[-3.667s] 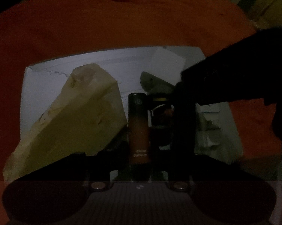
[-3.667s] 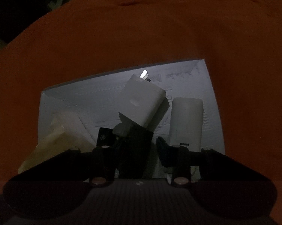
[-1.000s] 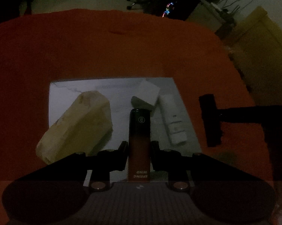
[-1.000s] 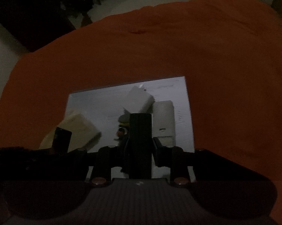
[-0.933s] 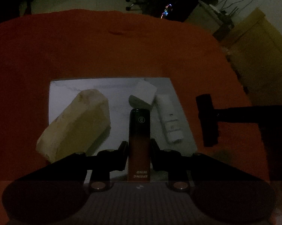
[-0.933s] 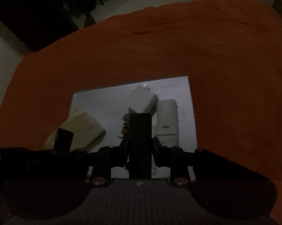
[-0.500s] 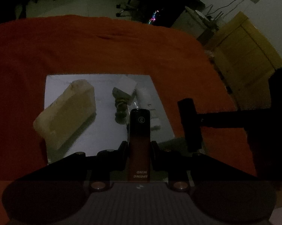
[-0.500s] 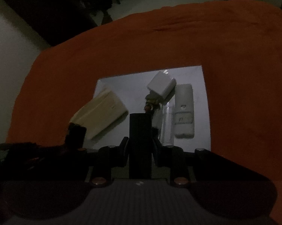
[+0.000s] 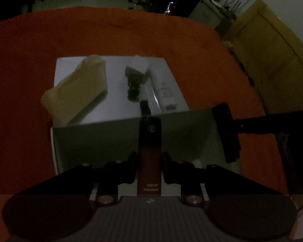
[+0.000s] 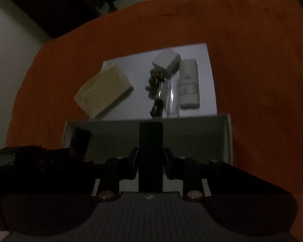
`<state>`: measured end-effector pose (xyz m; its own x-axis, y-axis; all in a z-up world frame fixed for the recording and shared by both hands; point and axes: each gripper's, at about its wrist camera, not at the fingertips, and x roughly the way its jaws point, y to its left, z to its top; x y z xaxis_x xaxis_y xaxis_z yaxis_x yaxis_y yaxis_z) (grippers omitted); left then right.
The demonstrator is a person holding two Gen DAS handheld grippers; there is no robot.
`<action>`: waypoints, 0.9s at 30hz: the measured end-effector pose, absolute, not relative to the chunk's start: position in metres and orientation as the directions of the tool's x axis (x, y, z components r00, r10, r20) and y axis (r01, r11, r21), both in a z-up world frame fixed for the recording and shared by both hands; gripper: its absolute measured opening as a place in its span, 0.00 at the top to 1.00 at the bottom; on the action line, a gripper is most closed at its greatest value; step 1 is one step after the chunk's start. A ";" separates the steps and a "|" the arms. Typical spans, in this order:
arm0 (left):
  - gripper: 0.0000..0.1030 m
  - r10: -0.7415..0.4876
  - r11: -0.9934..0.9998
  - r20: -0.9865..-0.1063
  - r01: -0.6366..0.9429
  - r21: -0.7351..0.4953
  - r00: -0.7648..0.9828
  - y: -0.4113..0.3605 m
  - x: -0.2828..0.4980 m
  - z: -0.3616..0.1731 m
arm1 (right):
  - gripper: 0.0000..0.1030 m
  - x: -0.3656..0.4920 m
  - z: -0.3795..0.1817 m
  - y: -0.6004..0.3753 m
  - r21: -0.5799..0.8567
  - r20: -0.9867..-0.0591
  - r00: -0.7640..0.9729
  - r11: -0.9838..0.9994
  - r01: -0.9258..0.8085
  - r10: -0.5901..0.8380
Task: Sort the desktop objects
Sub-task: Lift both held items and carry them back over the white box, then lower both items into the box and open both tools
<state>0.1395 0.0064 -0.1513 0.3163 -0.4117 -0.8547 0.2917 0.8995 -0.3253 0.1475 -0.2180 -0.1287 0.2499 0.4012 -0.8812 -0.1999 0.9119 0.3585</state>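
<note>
Orange cloth covers the counter [image 9: 20, 80]. Left hand-held gripper [image 9: 149, 159] is clamped on a dark red stick [image 9: 149, 153]; right hand-held gripper [image 10: 150, 157] grips a black bar [image 10: 150, 153]. Both hover above the grey tray [image 10: 191, 133], just in front of the white tray [image 10: 209, 84] holding a tan block [image 10: 103, 90], charger [image 10: 167, 61] and remote [image 10: 188, 84]. Judgement: lower each item flat onto the grey tray floor, apart, before releasing.
</note>
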 end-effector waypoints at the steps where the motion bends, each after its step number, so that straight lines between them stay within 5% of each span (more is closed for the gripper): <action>1: 0.79 -0.411 0.899 -0.857 0.293 -0.324 0.312 0.005 0.137 -0.153 | 0.73 0.143 -0.131 -0.219 0.358 -0.884 0.244 0.912 -0.198 0.400; 27: 0.79 -0.321 0.928 -0.920 0.267 -0.259 0.223 -0.013 0.085 -0.224 | 0.73 0.095 -0.221 -0.205 0.258 -0.956 0.081 0.942 -0.216 0.280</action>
